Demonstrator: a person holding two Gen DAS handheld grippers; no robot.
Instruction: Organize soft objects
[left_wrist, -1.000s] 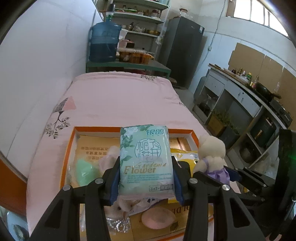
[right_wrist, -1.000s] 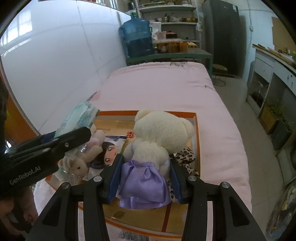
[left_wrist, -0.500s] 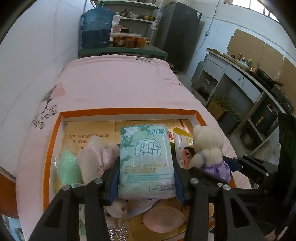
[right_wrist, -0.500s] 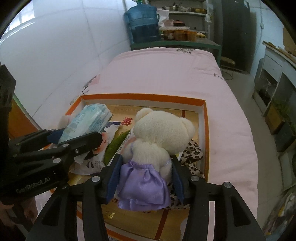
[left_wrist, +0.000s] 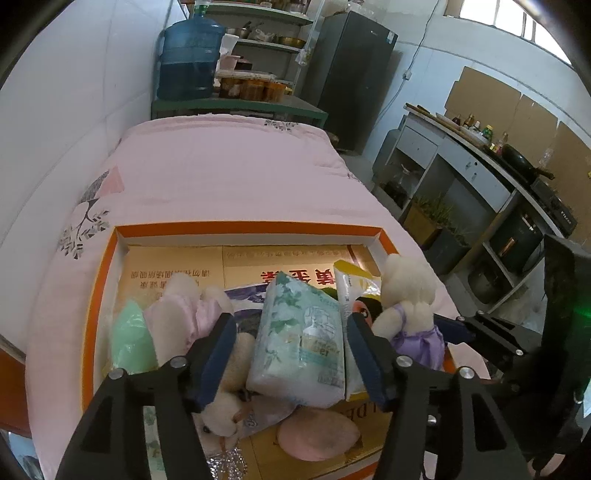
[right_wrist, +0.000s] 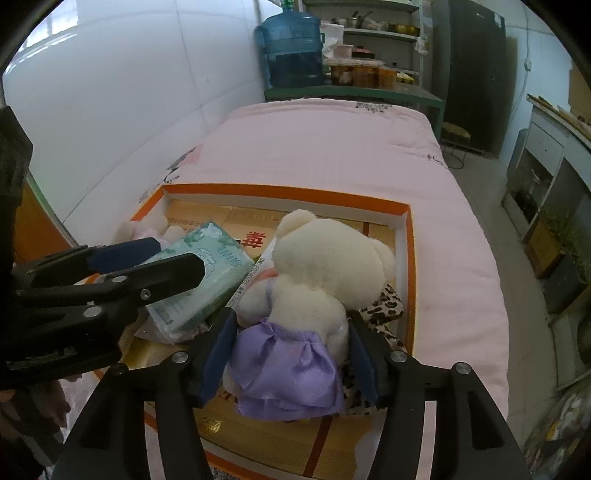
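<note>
A shallow orange-rimmed cardboard box (left_wrist: 243, 227) lies on a pink bed. My left gripper (left_wrist: 290, 343) is open; the pale green tissue pack (left_wrist: 301, 339) rests tilted between its jaws on the pile in the box. The pack also shows in the right wrist view (right_wrist: 201, 275). My right gripper (right_wrist: 290, 350) is shut on a cream teddy bear in a purple dress (right_wrist: 314, 280), held over the box's right side. The bear shows in the left wrist view (left_wrist: 408, 295).
In the box lie a pink-eared plush rabbit (left_wrist: 184, 314), a green bag (left_wrist: 129, 339), a yellow packet (left_wrist: 354, 284), a pink round pad (left_wrist: 317, 432) and a leopard-print cloth (right_wrist: 384, 306). A pink quilt (left_wrist: 229, 166) stretches beyond. Kitchen counters stand to the right.
My left gripper has opened and the tissue pack has dropped and tilted onto the pile in the box. Both grippers have moved lower over the box. The right still holds the bear.
</note>
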